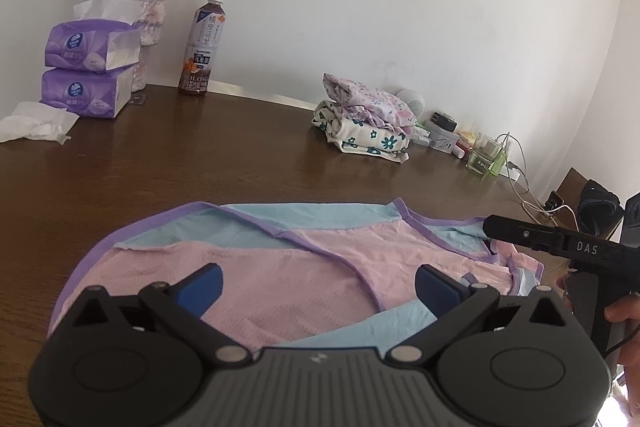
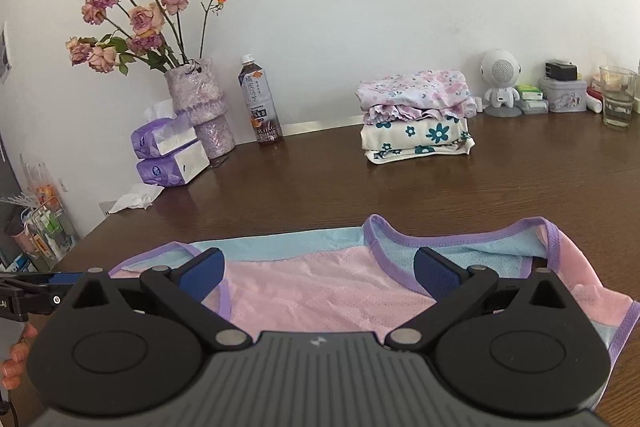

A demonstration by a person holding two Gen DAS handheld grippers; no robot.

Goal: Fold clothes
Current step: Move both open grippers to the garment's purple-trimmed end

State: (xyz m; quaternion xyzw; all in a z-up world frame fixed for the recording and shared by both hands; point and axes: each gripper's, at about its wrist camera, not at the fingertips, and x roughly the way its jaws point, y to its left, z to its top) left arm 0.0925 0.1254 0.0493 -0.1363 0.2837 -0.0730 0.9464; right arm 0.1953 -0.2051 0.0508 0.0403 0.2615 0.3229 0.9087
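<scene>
A pink and blue mesh top [image 1: 304, 279] with purple trim lies spread flat on the near part of the brown worktop [image 1: 240, 155]. The left claw [image 1: 318, 285] hovers over it with its blue fingers spread wide, gripping nothing. The right claw [image 2: 318, 273] is likewise released above the garment. A folded stack of floral clothes [image 2: 418, 119] sits by the wall, well apart.

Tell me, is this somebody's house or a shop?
Most likely a house. A vase of roses, tissue packs and a tea bottle stand on a wooden table, with a stack of folded clothes beside them.
</scene>
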